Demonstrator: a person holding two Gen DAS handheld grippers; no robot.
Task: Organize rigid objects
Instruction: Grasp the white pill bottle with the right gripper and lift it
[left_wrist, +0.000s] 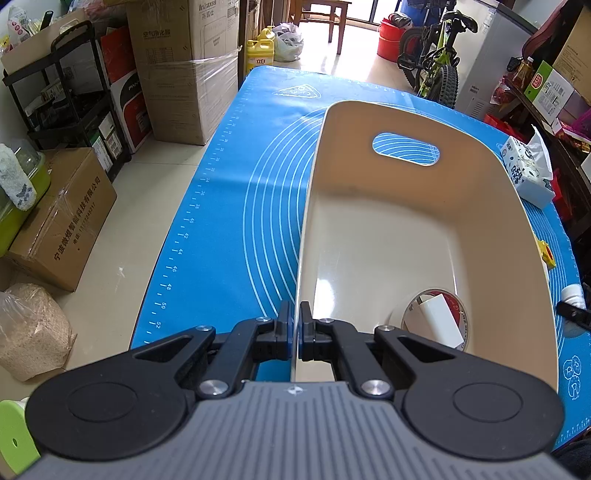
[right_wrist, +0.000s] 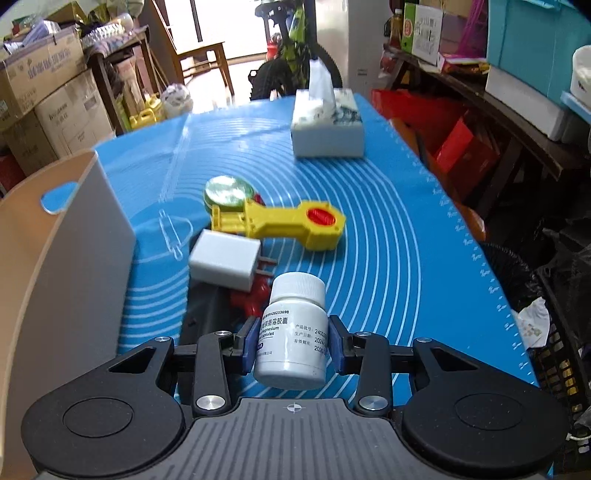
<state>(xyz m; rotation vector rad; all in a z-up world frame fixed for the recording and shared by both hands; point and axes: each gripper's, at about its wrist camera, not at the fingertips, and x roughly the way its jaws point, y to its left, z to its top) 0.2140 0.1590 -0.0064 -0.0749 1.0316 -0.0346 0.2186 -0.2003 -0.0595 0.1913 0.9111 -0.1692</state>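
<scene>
Right wrist view: the right hand-held gripper (right_wrist: 291, 345) clasps a white pill bottle (right_wrist: 293, 328) by its smooth sides, lifted above the worktop (right_wrist: 399, 229). I judge the round body could slip or twist if swung fast. Ahead lie a white charger (right_wrist: 225, 262) and a yellow toy (right_wrist: 284, 223); the beige bin (right_wrist: 66, 236) wall stands to the left, so the bottle must clear its rim. The left hand-held gripper (left_wrist: 297, 328) is clenched on that rim, steadying it; open room lies ahead right.
</scene>
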